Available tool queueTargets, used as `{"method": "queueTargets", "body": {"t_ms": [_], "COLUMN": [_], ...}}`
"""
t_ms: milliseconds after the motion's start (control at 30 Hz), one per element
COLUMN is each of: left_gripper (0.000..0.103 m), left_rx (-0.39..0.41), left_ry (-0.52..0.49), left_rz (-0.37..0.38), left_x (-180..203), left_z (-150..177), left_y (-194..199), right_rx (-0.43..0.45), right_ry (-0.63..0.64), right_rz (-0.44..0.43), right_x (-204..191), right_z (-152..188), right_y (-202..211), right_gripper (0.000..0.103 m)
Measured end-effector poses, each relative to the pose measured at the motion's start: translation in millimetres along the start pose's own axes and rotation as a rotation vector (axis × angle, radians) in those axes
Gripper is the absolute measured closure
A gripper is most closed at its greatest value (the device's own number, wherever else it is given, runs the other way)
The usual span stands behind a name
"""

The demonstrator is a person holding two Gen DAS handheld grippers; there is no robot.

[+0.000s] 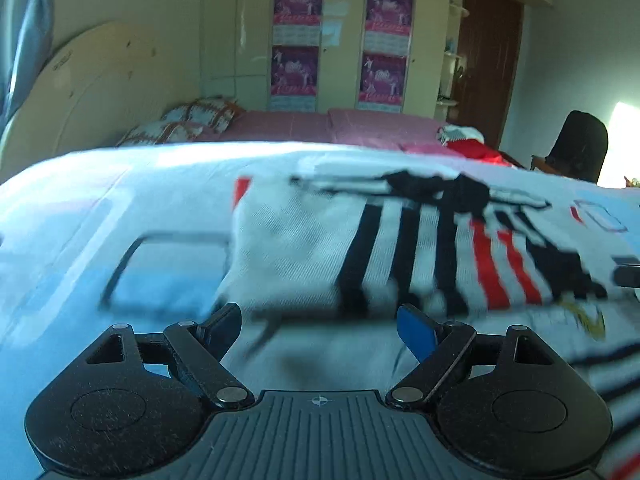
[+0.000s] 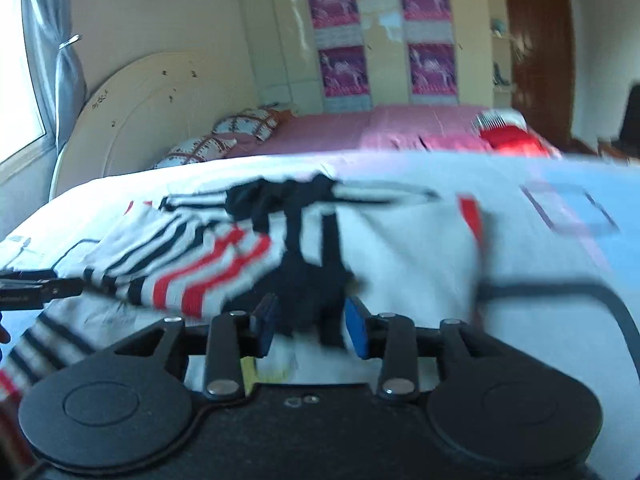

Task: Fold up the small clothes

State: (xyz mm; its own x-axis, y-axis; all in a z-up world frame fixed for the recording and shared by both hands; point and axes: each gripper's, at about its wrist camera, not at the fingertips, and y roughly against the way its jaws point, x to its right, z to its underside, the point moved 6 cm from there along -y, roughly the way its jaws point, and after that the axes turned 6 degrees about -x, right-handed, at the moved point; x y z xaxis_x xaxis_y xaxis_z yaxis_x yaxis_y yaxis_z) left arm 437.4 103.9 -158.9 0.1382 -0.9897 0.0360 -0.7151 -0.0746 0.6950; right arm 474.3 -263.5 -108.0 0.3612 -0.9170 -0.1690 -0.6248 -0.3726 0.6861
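Note:
A small white shirt [image 1: 304, 248] with black and red stripes lies folded over on a white printed cover [image 1: 100, 200]. My left gripper [image 1: 320, 316] stands open just short of the shirt's near edge, and nothing is between its fingers. In the right wrist view the same shirt [image 2: 400, 256] shows its dark collar part [image 2: 308, 288] reaching down between the blue pads of my right gripper [image 2: 310, 312]. Those pads stand apart and do not look pressed on the cloth. The left gripper's tip [image 2: 40, 284] pokes in at the left edge, by the striped sleeve [image 2: 192, 280].
Behind the cover is a bed with a pink sheet [image 1: 320, 124], patterned pillows [image 1: 192, 120] and a red garment [image 2: 512, 138]. A cream headboard [image 2: 160, 112], a wardrobe with pink posters [image 1: 298, 36], a brown door [image 1: 488, 60] and a black chair [image 1: 580, 140] stand further back.

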Motion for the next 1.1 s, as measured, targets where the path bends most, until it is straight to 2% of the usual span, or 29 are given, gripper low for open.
{"method": "queueTargets", "body": {"t_ms": [167, 267, 400, 500, 567, 600, 667, 733, 767, 800, 867, 1100], "left_gripper": [0.019, 0.019, 0.018, 0.019, 0.019, 0.019, 0.019, 0.019, 0.021, 0.035, 0.053, 0.053], "left_rx": [-0.057, -0.079, -0.108, -0.136, -0.153, -0.162, -0.188, -0.206, -0.208, -0.212, -0.250, -0.274], "left_ry": [0.004, 0.027, 0.135, 0.236, 0.293, 0.329, 0.400, 0.431, 0.426, 0.424, 0.455, 0.577], "left_rz": [-0.021, 0.016, 0.120, 0.214, 0.295, 0.336, 0.439, 0.496, 0.513, 0.521, 0.564, 0.650], "left_x": [-28.8, -42.1, -58.2, -67.5, -70.2, -71.7, -69.4, -65.0, -60.5, -58.0, -54.2, -53.9], "left_z": [55.5, 80.7, 105.4, 123.9, 135.2, 140.4, 155.8, 168.0, 173.3, 177.5, 187.4, 193.7], "left_y": [42.2, 67.9, 94.7, 109.2, 117.1, 120.2, 126.8, 129.3, 130.6, 132.4, 130.1, 116.4], "right_rx": [-0.044, -0.061, -0.069, -0.076, -0.079, -0.081, -0.086, -0.079, -0.078, -0.078, -0.078, -0.052], "right_ry": [-0.159, -0.257, -0.423, -0.530, -0.554, -0.551, -0.547, -0.552, -0.563, -0.577, -0.613, -0.741], "right_rz": [0.027, 0.041, 0.045, 0.007, 0.008, 0.006, -0.007, -0.039, -0.058, -0.075, -0.114, -0.222], "right_x": [25.9, 30.9, 34.9, 28.8, 21.5, 17.3, 10.6, 3.8, 1.3, -0.7, -4.0, 1.9], "right_z": [49.0, 81.2, 119.3, 143.3, 155.6, 160.6, 169.4, 178.4, 183.8, 189.2, 198.8, 214.5], "right_y": [50.5, 77.2, 104.1, 120.3, 130.4, 135.1, 143.4, 150.7, 153.8, 156.7, 161.0, 163.0], "right_gripper": [0.065, 0.065, 0.063, 0.060, 0.058, 0.050, 0.043, 0.042, 0.042, 0.042, 0.044, 0.047]}}
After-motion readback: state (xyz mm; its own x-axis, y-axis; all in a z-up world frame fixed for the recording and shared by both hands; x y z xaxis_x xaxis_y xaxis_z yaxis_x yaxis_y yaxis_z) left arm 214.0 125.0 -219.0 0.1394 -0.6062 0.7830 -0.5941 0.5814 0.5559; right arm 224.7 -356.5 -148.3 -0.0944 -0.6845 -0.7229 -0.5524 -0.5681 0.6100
